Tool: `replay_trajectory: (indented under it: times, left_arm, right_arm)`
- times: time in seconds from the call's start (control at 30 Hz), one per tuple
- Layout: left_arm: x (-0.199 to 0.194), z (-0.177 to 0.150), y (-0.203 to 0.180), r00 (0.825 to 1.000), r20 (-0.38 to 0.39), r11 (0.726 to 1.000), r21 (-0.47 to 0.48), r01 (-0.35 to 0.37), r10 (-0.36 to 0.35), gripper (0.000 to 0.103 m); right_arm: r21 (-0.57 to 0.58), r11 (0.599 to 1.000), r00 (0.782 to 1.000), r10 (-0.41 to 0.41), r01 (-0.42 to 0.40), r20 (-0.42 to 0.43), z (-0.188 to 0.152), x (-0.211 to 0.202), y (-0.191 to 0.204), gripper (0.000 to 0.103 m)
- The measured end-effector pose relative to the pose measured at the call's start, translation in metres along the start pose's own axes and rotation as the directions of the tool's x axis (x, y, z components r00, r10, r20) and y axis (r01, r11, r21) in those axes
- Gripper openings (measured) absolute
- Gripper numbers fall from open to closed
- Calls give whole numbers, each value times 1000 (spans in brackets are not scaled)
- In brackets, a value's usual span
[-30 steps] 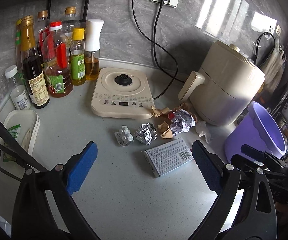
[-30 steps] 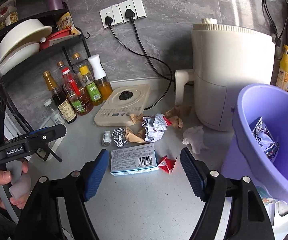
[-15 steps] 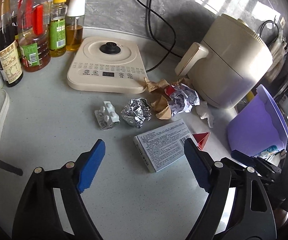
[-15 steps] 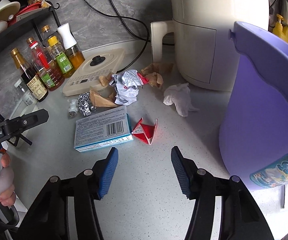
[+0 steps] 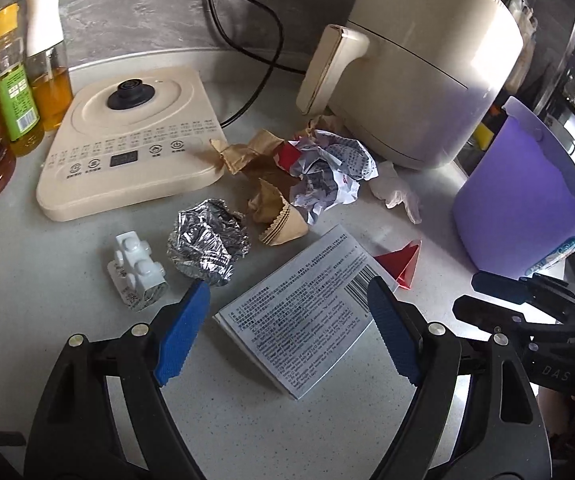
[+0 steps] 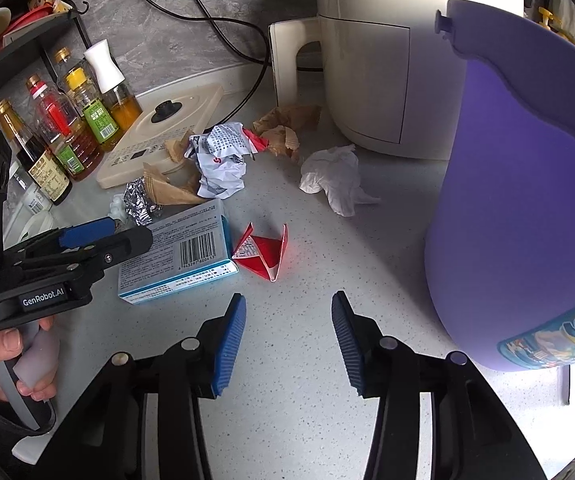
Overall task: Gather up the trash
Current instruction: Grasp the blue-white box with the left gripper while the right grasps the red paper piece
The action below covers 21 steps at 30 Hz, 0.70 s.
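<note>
Counter lies bare between right claw and red wrapper.

Both claws are lower and closer in than a second ago: the left claw now straddles the flat blue-and-white cardboard box, the right claw nears the red folded paper scrap.

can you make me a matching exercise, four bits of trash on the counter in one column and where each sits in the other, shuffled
Things:
1. foil ball
2. white tissue
3. red paper piece
4. printed box

Places:
A. near the base of the air fryer
B. between the fingers of the left tool
C. right beside the small white plastic piece
D. just ahead of the right tool, at the printed box's barcode end

Pairs: 1-C, 2-A, 3-D, 4-B
</note>
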State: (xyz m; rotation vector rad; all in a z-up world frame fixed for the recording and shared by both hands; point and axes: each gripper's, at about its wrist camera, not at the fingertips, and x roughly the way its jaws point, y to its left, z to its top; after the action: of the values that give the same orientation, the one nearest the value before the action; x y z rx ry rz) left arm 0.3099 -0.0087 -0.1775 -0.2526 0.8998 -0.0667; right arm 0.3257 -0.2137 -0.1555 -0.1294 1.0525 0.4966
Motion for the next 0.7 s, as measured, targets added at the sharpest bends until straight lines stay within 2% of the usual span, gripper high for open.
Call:
replay_trajectory:
  times: [0.13,0.27,0.37,0.53,0.57,0.6,0.7]
  left_arm:
    - [14,2,-7,999,-33,998,63,19,-17,80]
    - [20,-7,-21,999,-52,985,169,15,-6,80]
    - [17,-13,-25,998,-57,981,194,17,-6,81]
    - [13,-26,-32,998,-48,969,244,-29,42,80]
    - [14,-28,-31,997,-61,971,237,-35,51,78]
    - [14,-30,-27,995,-78,976,216,-37,55,68]
    - [5,-34,-21,995,-62,984,167,-64,75,66]
  right_arm:
    - [1,1000,1000,1,-1,-1,0,2,0,45]
    - [6,1000,1000,1,-1,-6,0,4,0,45]
    - [6,1000,1000,3,-3,-2,1,4,0,45]
    - [-1,1000,1000,14,-14,3,3,5,1,45]
    - [-5,1000,1000,18,-18,5,4,4,1,45]
    - [-9,1000,1000,22,-22,7,4,4,2,45]
    - [-31,999,1000,28,-27,15,5,4,4,45]
